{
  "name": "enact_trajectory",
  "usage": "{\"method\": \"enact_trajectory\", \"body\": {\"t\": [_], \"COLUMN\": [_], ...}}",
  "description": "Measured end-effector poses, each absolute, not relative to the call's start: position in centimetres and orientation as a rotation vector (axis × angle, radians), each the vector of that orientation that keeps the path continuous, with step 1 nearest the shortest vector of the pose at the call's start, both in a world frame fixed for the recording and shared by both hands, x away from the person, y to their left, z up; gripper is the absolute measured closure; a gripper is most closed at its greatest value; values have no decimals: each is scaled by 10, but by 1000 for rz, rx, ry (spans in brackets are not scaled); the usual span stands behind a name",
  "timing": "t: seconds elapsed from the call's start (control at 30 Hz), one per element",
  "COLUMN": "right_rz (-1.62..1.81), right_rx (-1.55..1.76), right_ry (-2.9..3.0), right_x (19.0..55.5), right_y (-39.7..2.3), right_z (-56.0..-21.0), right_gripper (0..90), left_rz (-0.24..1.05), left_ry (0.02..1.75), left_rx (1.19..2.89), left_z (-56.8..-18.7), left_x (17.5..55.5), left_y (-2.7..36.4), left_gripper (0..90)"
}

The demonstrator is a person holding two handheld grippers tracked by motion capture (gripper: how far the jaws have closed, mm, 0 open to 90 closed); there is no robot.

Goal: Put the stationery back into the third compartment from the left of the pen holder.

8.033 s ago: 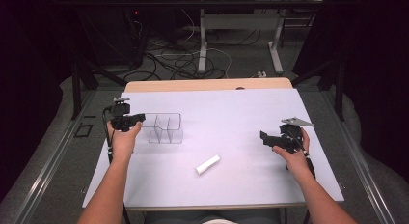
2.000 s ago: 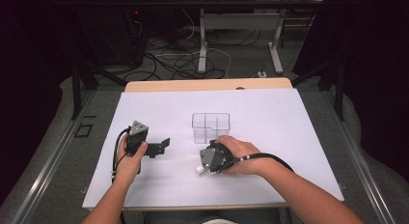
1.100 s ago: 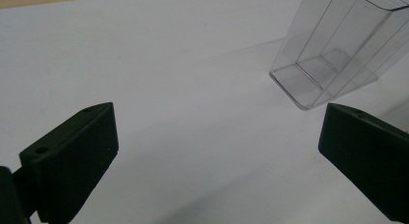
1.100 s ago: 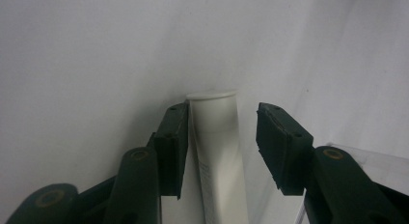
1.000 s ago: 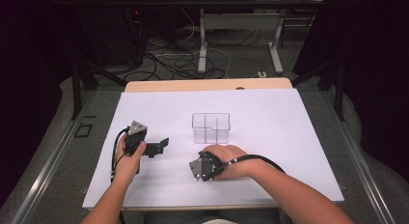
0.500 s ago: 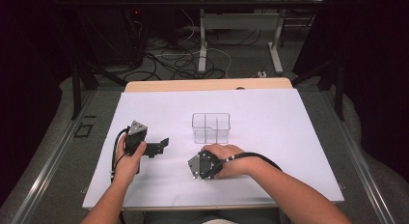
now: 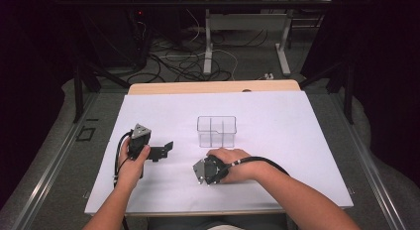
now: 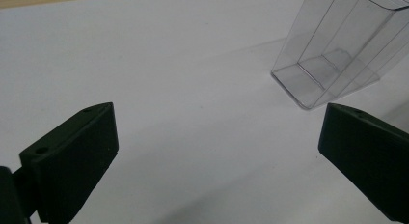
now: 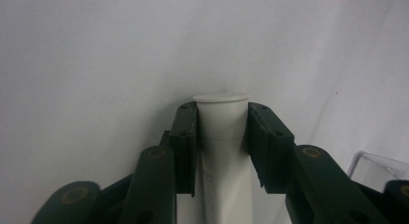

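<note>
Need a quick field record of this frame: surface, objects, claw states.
surface: white table top
container: clear plastic box with compartments, upright, empty as far as visible
tube: white plastic tube with flat cap, clamped between the right claw's jaws
right claw: shut on the tube, near the box's front
left claw: open, holding nothing, pointing toward the box

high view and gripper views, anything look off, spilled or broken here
Nothing stands out. The clear divided bin stands upright and empty on the white table, the right gripper is shut squarely on the white tube, and the left gripper is open.
</note>
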State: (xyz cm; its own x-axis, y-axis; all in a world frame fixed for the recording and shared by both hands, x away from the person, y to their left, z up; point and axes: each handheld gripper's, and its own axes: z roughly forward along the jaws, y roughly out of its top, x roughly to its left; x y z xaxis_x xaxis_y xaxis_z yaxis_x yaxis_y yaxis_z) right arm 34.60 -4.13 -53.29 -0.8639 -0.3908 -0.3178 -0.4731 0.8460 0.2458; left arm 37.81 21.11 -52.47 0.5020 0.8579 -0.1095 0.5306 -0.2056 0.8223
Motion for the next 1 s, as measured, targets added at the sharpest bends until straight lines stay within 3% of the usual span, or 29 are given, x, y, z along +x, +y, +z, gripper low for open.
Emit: {"method": "enact_trajectory", "body": {"t": [1.0], "right_rz": [479], "right_rx": [-579], "right_ry": [2754], "right_x": [343], "right_y": [-44], "right_z": [-527], "right_gripper": [671], "left_rz": [466], "left_ry": [1157], "left_rx": [1869], "left_z": [-525], "left_x": [378], "left_y": [210], "left_gripper": [3]}}
